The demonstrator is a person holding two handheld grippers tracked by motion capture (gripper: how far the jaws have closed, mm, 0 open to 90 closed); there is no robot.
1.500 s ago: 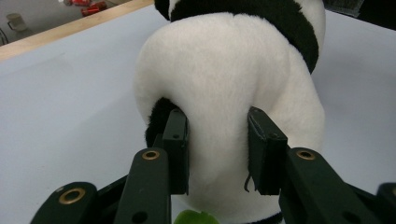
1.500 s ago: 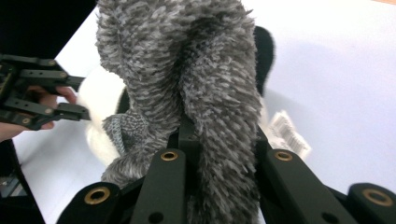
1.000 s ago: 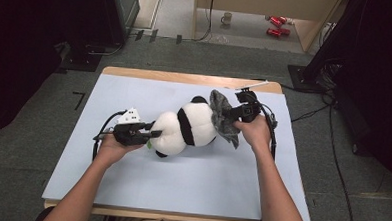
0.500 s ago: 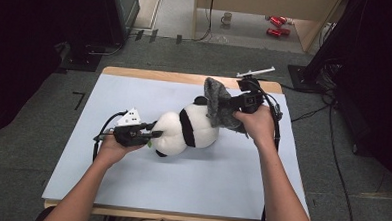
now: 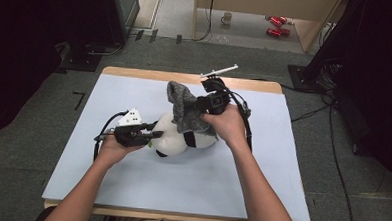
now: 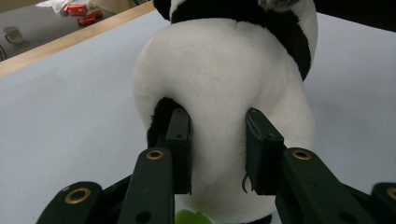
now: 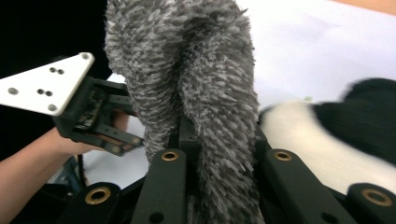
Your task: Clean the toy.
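A black-and-white panda plush (image 5: pixel 169 135) lies on the pale mat (image 5: pixel 131 182) in the high view. My left gripper (image 5: pixel 153 134) is shut on its white rear end; in the left gripper view the pads (image 6: pixel 180 149) press into the panda plush (image 6: pixel 224 70) from both sides. Above the panda's head end hangs a grey fuzzy cloth (image 5: pixel 184 107), and my right gripper (image 5: pixel 198 106) is shut on it. In the right gripper view the grey cloth (image 7: pixel 187 70) rises from between the jaws of the right gripper (image 7: pixel 219 140), with the panda plush (image 7: pixel 327 140) lying beyond.
The mat covers a wooden table (image 5: pixel 135 72). On the floor behind stand a mug (image 5: pixel 227 17) and red cans (image 5: pixel 275 25). Cables (image 5: pixel 309 115) run off the table's right side. Dark equipment stands at both far corners.
My right gripper has risen and moved left with the grey cloth, drawing it up over the panda's head end. The left gripper has stayed on the panda.
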